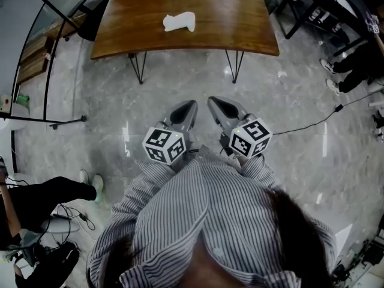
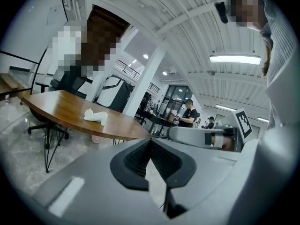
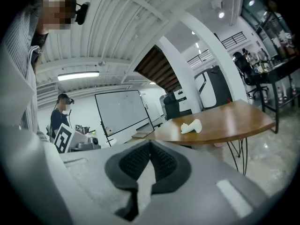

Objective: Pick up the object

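A small white object point(image 1: 179, 21) lies on a brown wooden table point(image 1: 228, 29), toward its middle left. The same white object point(image 2: 95, 116) shows far off in the left gripper view, and the object point(image 3: 192, 126) also in the right gripper view. My left gripper point(image 1: 187, 108) and right gripper point(image 1: 217, 104) are held close to my chest over the floor, well short of the table. Both have their jaws together with nothing between them. The left gripper point(image 2: 151, 140) and right gripper point(image 3: 150, 143) each show tips touching.
The table stands on thin black hairpin legs point(image 1: 138, 68) on a glossy grey marble floor point(image 1: 288, 107). A cable point(image 1: 312, 122) runs across the floor at right. Black stands and chairs point(image 1: 312, 11) sit at the back right. A person's legs point(image 1: 54, 194) are at the left.
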The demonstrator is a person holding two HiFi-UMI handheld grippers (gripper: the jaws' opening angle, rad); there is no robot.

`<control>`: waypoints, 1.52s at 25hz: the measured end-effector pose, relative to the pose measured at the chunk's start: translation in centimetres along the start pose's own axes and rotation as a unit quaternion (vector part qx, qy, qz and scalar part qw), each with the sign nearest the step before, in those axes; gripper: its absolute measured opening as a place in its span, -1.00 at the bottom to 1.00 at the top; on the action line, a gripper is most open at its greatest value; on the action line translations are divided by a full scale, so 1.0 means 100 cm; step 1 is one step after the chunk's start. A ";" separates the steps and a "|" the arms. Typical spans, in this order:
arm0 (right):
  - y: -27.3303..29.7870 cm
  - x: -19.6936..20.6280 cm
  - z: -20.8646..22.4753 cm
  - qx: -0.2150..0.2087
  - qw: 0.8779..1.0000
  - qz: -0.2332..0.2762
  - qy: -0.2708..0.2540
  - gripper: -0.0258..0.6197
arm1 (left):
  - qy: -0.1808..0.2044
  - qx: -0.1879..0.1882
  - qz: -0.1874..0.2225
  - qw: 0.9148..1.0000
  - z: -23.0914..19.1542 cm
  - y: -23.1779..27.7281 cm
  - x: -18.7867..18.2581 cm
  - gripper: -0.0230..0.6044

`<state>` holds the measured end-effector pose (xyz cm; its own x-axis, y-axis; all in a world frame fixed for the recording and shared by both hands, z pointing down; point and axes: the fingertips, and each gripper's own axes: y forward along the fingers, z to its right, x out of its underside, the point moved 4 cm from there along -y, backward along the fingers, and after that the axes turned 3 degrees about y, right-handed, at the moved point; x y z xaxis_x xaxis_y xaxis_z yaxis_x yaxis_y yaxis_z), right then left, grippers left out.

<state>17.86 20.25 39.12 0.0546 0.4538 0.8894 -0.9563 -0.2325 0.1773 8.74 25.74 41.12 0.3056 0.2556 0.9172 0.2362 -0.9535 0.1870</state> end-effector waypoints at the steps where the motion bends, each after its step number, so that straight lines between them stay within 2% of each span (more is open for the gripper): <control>1: 0.006 -0.002 0.007 0.005 1.000 -0.002 0.004 -0.92 | 0.003 0.000 -0.003 1.000 -0.007 0.007 -0.001 -0.91; 7: 0.056 -0.019 0.055 0.047 0.999 -0.010 -0.010 -0.92 | -0.013 0.021 -0.014 1.000 -0.069 0.064 -0.019 -0.91; 17: 0.177 -0.098 0.133 0.084 0.996 0.023 -0.001 -0.92 | 0.030 0.061 -0.022 0.997 -0.192 0.163 -0.113 -0.91; 21: 0.216 -0.107 0.148 0.085 0.996 0.023 0.018 -0.92 | 0.024 0.067 -0.046 0.996 -0.232 0.188 -0.119 -0.91; 26: 0.241 -0.106 0.162 0.073 0.997 -0.003 0.030 -0.92 | 0.024 0.086 -0.087 0.992 -0.248 0.215 -0.113 -0.91; 33: 0.259 -0.109 0.183 0.061 0.997 -0.022 0.044 -0.92 | 0.054 0.101 -0.126 0.985 -0.269 0.244 -0.112 -0.71; 36: 0.263 -0.113 0.189 0.053 0.997 -0.028 0.049 -0.92 | 0.092 0.115 -0.154 0.977 -0.277 0.257 -0.114 -0.45; 38: 0.262 -0.115 0.195 0.053 0.997 -0.028 0.055 -0.92 | 0.123 0.129 -0.179 0.968 -0.282 0.265 -0.113 -0.33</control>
<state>-2.26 -7.82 41.74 0.0702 0.5595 0.8259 -0.9163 -0.2911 0.2752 -14.41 -6.91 45.65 -0.0604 0.4858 0.8720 0.5180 -0.7315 0.4434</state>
